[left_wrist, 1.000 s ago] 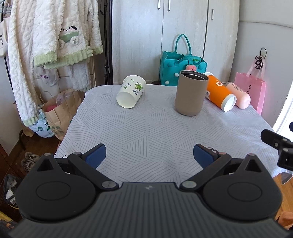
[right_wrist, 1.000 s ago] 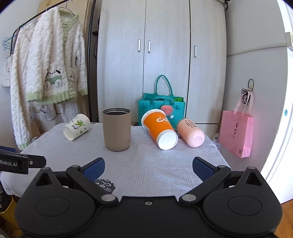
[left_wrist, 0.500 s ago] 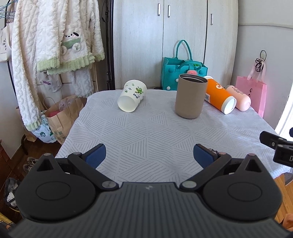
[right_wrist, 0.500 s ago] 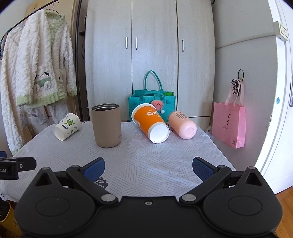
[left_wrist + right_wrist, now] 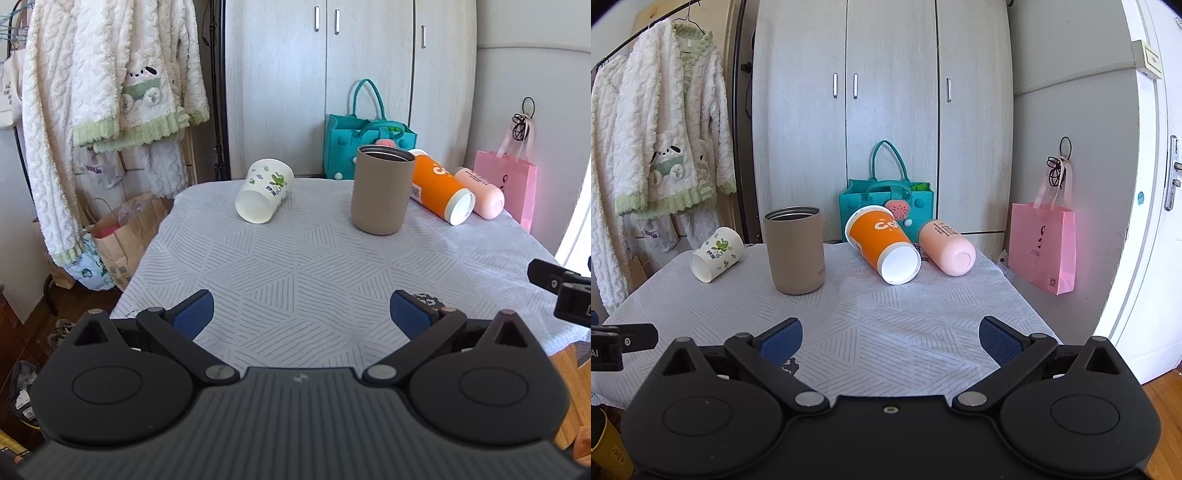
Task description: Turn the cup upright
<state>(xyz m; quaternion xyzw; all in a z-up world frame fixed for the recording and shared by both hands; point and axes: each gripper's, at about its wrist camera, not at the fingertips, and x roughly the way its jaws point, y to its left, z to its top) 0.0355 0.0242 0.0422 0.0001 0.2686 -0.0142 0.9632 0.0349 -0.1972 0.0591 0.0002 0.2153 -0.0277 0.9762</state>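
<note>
Three cups lie tipped at the table's [image 5: 295,280] far side: a white floral cup [image 5: 265,196] on the left, an orange cup [image 5: 882,243] and pink cup [image 5: 947,252] right of the upright tan tumbler [image 5: 795,249], seemingly empty. Both the left gripper [image 5: 302,314] and right gripper [image 5: 890,340] hover spread wide, holding nothing, well short of them. This looks like the approach; next, one must close across a fallen cup's wall and rotate it onto its base.
</note>
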